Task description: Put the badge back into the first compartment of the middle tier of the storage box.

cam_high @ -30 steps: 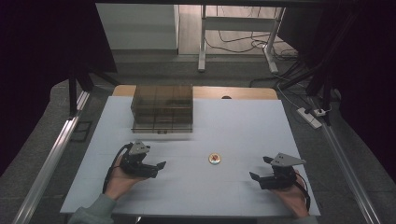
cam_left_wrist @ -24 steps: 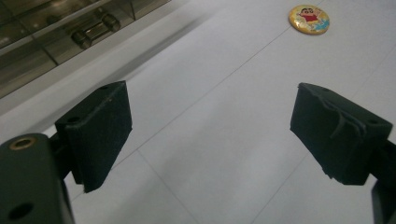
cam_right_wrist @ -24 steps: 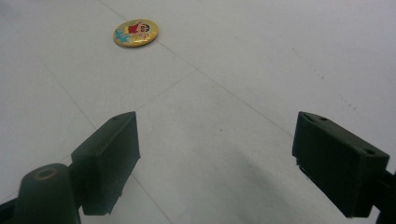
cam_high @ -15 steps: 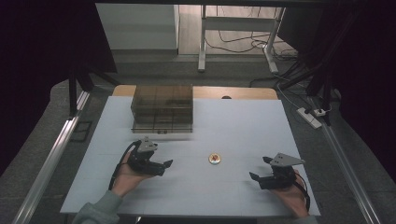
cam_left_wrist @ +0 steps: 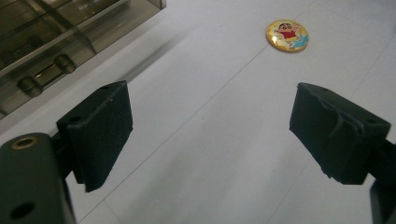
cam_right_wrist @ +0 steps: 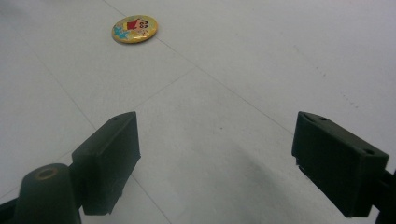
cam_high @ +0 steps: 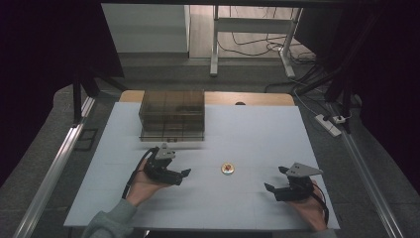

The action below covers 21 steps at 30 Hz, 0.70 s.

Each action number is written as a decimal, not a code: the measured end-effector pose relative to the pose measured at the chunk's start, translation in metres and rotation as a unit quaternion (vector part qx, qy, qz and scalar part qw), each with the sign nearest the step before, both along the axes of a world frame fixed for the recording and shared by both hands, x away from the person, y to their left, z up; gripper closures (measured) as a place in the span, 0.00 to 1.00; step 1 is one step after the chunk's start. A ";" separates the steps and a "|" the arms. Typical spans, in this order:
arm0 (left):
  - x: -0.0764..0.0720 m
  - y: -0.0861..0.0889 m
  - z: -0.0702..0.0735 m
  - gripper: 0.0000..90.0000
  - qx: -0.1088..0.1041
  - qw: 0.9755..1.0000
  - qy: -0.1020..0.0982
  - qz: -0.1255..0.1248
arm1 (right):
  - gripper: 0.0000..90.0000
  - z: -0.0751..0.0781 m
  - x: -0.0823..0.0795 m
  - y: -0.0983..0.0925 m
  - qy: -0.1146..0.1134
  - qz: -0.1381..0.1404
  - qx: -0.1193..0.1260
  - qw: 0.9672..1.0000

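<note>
A small round yellow badge point(cam_high: 227, 168) with a cartoon figure lies flat on the white table top point(cam_high: 257, 134), between my two grippers. It also lies ahead of the left gripper's jaws, to the upper right, as the badge point(cam_left_wrist: 287, 35), and ahead of the right gripper's jaws, to the upper left, as the badge point(cam_right_wrist: 135, 29). My left gripper point(cam_high: 179, 174) is open and holds nothing, left of the badge. My right gripper point(cam_high: 275, 179) is open and holds nothing, right of the badge, near the front edge.
A smoky translucent drawer box point(cam_high: 172, 115) stands at the back left of the table; its drawer fronts with small knobs point(cam_left_wrist: 42, 79) face the left gripper. Beyond the table are metal frame legs, cables and a power strip point(cam_high: 329, 124) on the floor.
My left gripper has moved forward and to the right, toward the badge and the drawer box. The right gripper has stayed in place.
</note>
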State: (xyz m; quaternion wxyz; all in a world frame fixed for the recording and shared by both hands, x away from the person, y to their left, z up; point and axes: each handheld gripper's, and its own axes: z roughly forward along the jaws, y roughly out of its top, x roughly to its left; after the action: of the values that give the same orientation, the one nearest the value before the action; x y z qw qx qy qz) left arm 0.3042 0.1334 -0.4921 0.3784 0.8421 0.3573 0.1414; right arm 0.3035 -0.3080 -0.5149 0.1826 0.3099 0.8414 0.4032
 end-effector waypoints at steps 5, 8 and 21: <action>0.004 -0.005 0.002 0.15 -0.008 1.000 0.005 -0.007 | 0.17 0.001 -0.001 -0.001 -0.004 -0.005 0.003 1.000; 0.008 -0.007 0.004 0.15 -0.012 1.000 0.004 -0.005 | 0.17 0.001 -0.002 -0.002 -0.004 -0.003 0.005 1.000; 0.014 -0.032 0.017 0.15 0.010 0.999 0.000 -0.050 | 0.17 0.003 -0.003 -0.004 -0.007 -0.002 0.025 1.000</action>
State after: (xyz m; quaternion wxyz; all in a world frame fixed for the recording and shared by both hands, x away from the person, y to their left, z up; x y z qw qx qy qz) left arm 0.3181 0.1017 -0.4755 0.3765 0.8626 0.3136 0.1258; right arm 0.3010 -0.3118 -0.5115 0.1813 0.3132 0.8290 0.4263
